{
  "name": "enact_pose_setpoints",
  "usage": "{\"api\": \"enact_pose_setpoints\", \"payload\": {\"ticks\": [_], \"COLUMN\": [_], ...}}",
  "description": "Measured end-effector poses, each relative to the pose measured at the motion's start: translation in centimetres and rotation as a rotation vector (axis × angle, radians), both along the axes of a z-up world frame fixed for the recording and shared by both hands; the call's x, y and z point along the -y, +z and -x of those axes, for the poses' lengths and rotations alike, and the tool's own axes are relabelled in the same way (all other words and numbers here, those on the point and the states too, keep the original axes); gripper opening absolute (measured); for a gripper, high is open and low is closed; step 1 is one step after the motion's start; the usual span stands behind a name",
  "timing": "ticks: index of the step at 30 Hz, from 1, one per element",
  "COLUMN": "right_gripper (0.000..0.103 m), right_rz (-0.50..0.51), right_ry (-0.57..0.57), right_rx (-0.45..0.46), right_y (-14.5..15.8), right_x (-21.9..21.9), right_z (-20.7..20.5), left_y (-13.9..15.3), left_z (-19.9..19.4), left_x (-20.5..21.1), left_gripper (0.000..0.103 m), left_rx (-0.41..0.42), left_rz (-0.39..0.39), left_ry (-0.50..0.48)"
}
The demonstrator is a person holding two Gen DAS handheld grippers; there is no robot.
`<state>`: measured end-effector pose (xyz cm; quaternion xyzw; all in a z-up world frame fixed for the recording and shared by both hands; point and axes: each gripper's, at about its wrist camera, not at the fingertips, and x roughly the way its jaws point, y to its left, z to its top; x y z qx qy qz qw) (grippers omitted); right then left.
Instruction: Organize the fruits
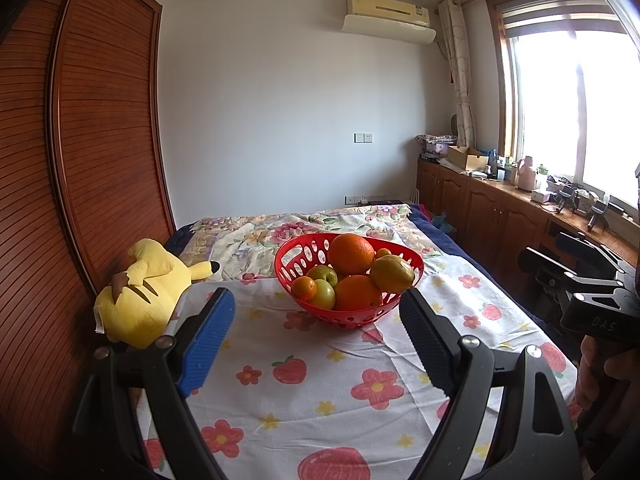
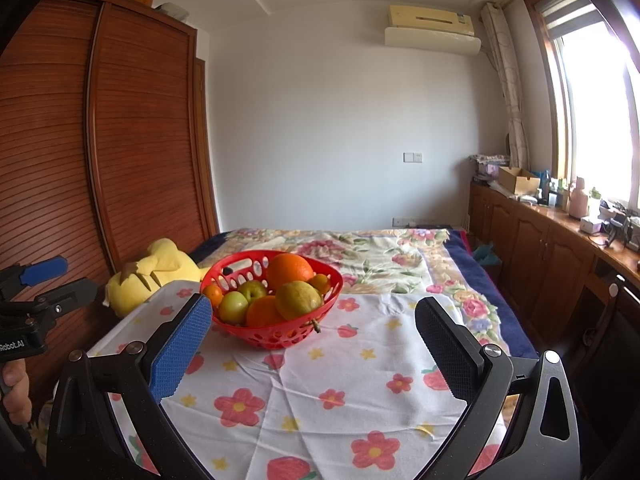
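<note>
Left wrist view: the left gripper [image 1: 316,308] hovers low over the bed [image 1: 460,296] with its jaws wide and nothing between them; just past the fingertips a red basket [image 1: 296,266] with a perforated wall sits on a white cloth [image 1: 320,364] printed with flowers and strawberries; in the basket are a big orange [image 1: 351,254] on top, a second orange [image 1: 357,293] at the front, a lemon [image 1: 392,273] against the right rim, two green apples [image 1: 324,286] and a small tangerine [image 1: 303,288] at the left; another small orange fruit shows only partly behind the lemon; a yellow plush [image 1: 138,292] lies on the bed left of the basket, beside the wardrobe [image 1: 80,160]; the right gripper's black body shows at the right edge.

Right wrist view: the right gripper [image 2: 313,314] has its jaws wide too, holding nothing, with the basket [image 2: 328,280] near its left finger; the same pile fills it, orange [image 2: 289,271] uppermost, lemon [image 2: 298,300] at the front right, apples [image 2: 242,300] at the left; a stem pokes out under the lemon through the basket wall; the left gripper [image 2: 44,280] shows at the left edge, well apart from the basket.
</note>
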<state>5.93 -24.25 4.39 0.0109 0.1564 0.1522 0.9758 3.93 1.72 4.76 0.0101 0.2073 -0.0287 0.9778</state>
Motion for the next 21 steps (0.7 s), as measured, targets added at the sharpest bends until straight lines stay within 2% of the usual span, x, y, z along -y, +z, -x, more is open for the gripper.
{"api": "enact_pose_setpoints", "payload": {"ticks": [21], "right_gripper": [0.103], "right_rz": [0.001], "right_ry": [-0.001], "right_rx": [0.0], "right_y": [0.01], "right_x": [-0.03], "right_z": [0.01], "left_y": [0.09], "left_z": [0.09], "left_x": [-0.08], "left_gripper": [0.085], "left_rx": [-0.001], "left_rz": [0.0], "left_ry": [0.004]}}
